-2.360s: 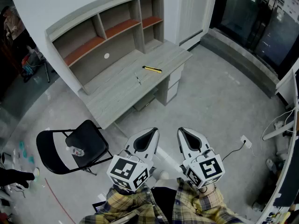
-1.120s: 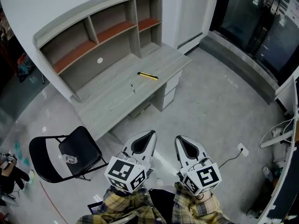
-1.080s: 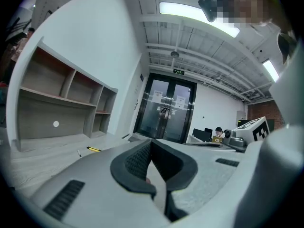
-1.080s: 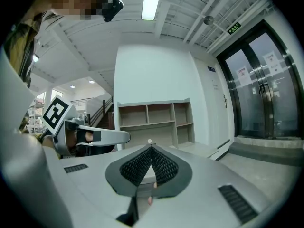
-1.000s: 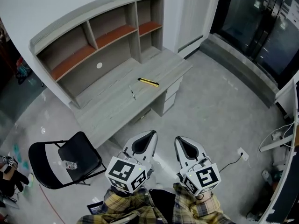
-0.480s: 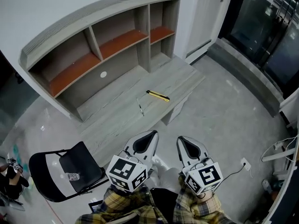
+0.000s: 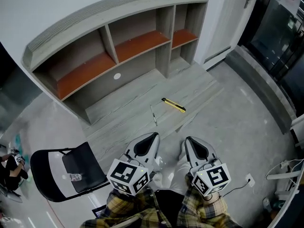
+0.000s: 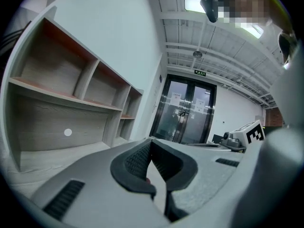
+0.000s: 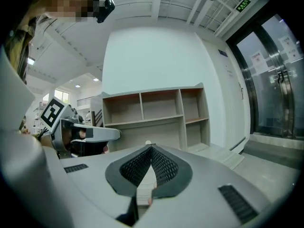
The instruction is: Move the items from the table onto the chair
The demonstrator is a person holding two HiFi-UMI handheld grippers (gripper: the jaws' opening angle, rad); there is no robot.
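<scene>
Cutter [image 7: 173, 105] and pen [image 7: 154, 116] lie on the table [image 7: 121, 120], closer below us than a second ago, so we near the pickup with left gripper [image 7: 148, 144] and right gripper [image 7: 196, 148] both closed and empty.

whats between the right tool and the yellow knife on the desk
Nothing: the head view shows only bare grey desk top between the right tool and the yellow knife. The pen lies left of that stretch.
</scene>
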